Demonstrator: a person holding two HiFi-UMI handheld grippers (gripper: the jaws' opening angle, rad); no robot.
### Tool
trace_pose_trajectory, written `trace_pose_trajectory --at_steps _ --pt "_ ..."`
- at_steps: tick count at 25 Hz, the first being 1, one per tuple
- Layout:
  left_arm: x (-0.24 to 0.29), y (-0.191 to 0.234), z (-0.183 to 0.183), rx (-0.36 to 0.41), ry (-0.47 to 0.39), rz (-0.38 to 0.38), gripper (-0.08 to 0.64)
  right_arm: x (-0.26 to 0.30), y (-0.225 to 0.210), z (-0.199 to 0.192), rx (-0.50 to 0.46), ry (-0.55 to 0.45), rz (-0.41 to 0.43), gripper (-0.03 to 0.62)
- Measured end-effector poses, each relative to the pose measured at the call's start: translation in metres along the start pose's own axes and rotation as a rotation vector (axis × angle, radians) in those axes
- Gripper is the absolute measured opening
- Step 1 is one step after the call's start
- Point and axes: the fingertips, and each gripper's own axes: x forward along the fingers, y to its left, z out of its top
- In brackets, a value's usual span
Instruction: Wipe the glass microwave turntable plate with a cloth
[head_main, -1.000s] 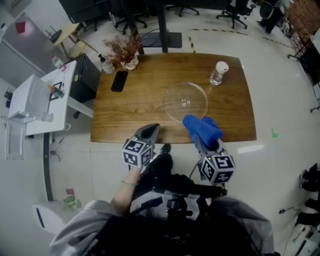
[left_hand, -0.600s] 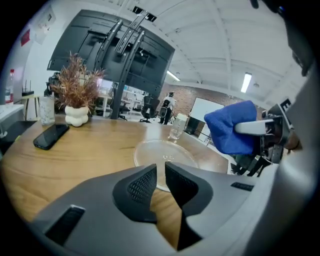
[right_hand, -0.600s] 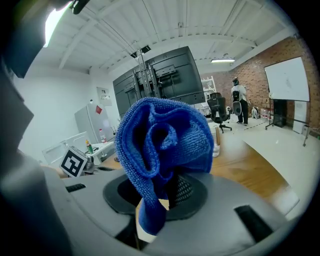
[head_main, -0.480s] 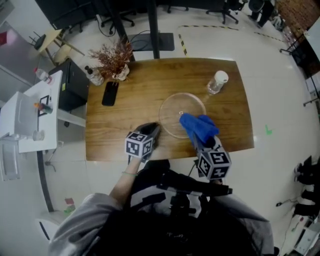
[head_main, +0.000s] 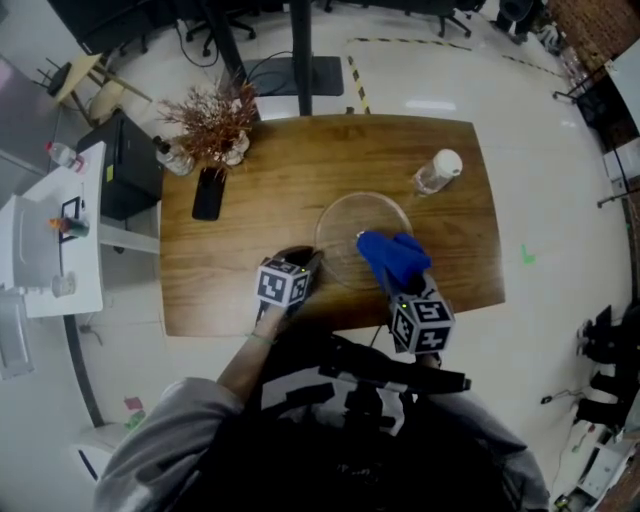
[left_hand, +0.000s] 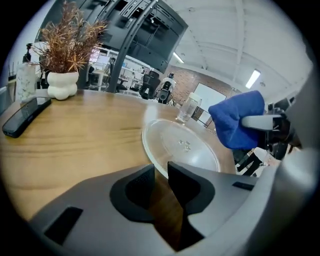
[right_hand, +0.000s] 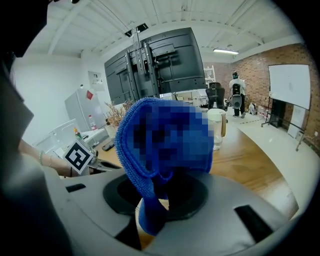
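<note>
A mosaic patch blurs the middle of the blue cloth (right_hand: 165, 142) in the right gripper view. There the cloth hides the glass plate (head_main: 345, 225) and part of the bottle (right_hand: 219, 127) behind it. In the head view it covers the plate's lower right rim. In the left gripper view, the plate's near rim vanishes behind the left gripper (left_hand: 160, 172). The frame's right edge cuts off the right gripper (left_hand: 252, 122).
</note>
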Motion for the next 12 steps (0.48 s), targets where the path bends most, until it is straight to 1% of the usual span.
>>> trace_pose_trajectory --at_steps 2,5,9,12 --pt "0.003 0.001 0.002 0.025 0.023 0.0 0.084 0.01 -0.004 0.0 -0.021 0.016 -0.009 0.1" --pt "0.007 0.001 0.003 0.045 0.047 -0.003 0.084 0.03 -0.007 0.005 -0.086 0.037 -0.021 0.1" --pt "0.012 0.005 0.003 0.067 0.04 0.016 0.083 0.062 -0.01 0.014 -0.172 0.08 -0.019 0.1" --pt "0.013 0.005 0.003 0.091 0.038 0.013 0.067 0.089 -0.009 0.025 -0.248 0.105 -0.026 0.1"
